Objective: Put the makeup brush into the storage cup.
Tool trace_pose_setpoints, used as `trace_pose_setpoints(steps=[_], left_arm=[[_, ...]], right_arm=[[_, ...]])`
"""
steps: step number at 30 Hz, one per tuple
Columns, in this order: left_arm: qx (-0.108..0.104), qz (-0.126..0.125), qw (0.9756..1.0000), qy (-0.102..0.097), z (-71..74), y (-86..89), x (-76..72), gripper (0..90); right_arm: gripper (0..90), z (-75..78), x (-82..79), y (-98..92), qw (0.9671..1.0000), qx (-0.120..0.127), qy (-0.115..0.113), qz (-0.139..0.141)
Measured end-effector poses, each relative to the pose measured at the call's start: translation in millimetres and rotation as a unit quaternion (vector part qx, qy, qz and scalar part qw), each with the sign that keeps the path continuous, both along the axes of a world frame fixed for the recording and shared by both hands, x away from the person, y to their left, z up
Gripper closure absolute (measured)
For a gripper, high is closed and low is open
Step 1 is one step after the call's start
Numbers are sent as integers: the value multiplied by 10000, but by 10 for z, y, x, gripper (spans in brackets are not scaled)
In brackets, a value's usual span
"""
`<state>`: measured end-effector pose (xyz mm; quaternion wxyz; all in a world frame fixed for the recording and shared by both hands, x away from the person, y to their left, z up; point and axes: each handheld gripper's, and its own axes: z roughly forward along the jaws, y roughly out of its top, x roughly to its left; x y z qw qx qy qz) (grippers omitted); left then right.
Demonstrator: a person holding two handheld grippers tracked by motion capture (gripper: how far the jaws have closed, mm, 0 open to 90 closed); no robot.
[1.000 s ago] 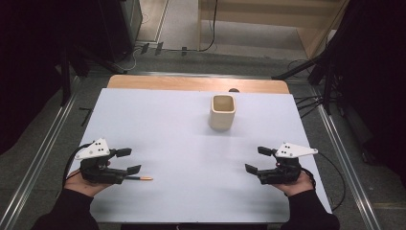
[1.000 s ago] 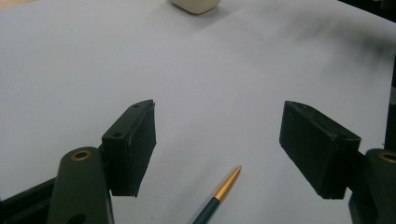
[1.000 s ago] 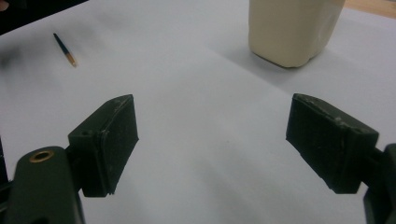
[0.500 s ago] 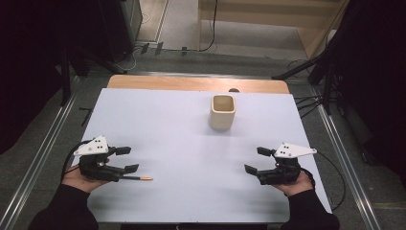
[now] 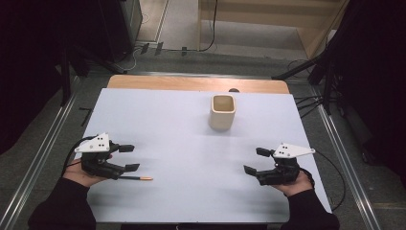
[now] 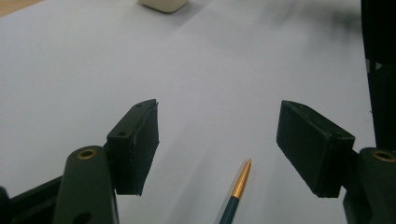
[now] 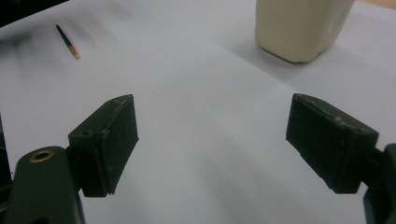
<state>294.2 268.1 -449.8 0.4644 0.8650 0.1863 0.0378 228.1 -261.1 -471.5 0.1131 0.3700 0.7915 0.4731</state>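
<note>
While its jaws stand spread, the left tool (image 6: 217, 154) has the pen (image 6: 236, 193) lying between them.

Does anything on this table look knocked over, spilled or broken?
Nothing stands out. The cream cup stands upright with no spill around it, and the pen lies flat on the white table by the open left gripper.

Black sleeves; black left claw (image 5: 128, 157), right claw (image 5: 256, 160); grey three-cornered plates, brass-ringed screw holes.
</note>
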Motion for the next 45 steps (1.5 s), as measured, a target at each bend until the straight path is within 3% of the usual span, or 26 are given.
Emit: trace_pose_setpoints(steps=[3,5,7,8,9,10,14,16,17,18,19,21,25,28,29,30,31,32,33,36,45], left_arm=[[51,-271,9996,-73,0,1,45,308],[207,-422,9988,-99,14,-7,72,310],[149,-526,9984,-147,25,-7,103,313],[58,-571,9983,-83,29,-5,128,313],[100,-618,9980,-11,35,-11,154,312],[205,-670,9975,-65,40,-14,168,310],[269,-655,9975,-51,44,-21,197,304],[530,-563,9970,-34,36,-17,185,310],[530,-563,9970,-34,36,-17,185,313],[830,-602,9947,-23,34,-33,167,316],[830,-602,9947,-23,34,-33,167,316],[1184,-667,9907,-78,45,-66,149,315],[1499,-747,9858,-98,93,-118,129,316],[1800,-791,9805,-65,126,-158,124,317],[1992,-836,9764,-30,137,-186,128,318],[1992,-836,9764,-30,137,-186,128,319],[2224,-917,9706,-32,141,-220,122,320],[2337,-969,9675,-38,142,-237,118,321],[2337,-969,9675,-38,142,-237,118,324],[2575,-1126,9597,-66,140,-290,98,325],[2945,-1335,9463,-42,127,-347,75,326]], right_arm=[[178,0,1,3,10000,2,5,14],[178,-4,4,8,10000,7,5,50],[178,-3,5,13,10000,6,9,64],[178,-3,5,13,10000,6,9,64],[178,-4,6,16,10000,12,17,79],[178,-3,5,20,9999,30,43,90],[178,-2,5,17,9999,67,31,108],[178,-2,4,8,9999,68,31,109],[178,-2,4,8,9999,68,31,109],[178,-3,0,4,9999,60,34,104],[178,-3,0,4,9999,60,34,104],[178,-7,-3,4,9999,56,45,92],[178,-13,0,-2,9999,45,78,70],[178,-15,-5,-2,9999,-17,90,62],[178,-18,-5,-1,9999,-47,104,56],[178,-23,-1,-1,9999,-58,103,63],[178,-27,1,1,9999,-79,110,56],[178,-28,-1,3,9999,-95,129,47],[178,-28,-1,3,9999,-95,129,47],[178,-30,-2,11,9998,-137,144,43],[177,-49,3,34,9994,-233,223,90]])
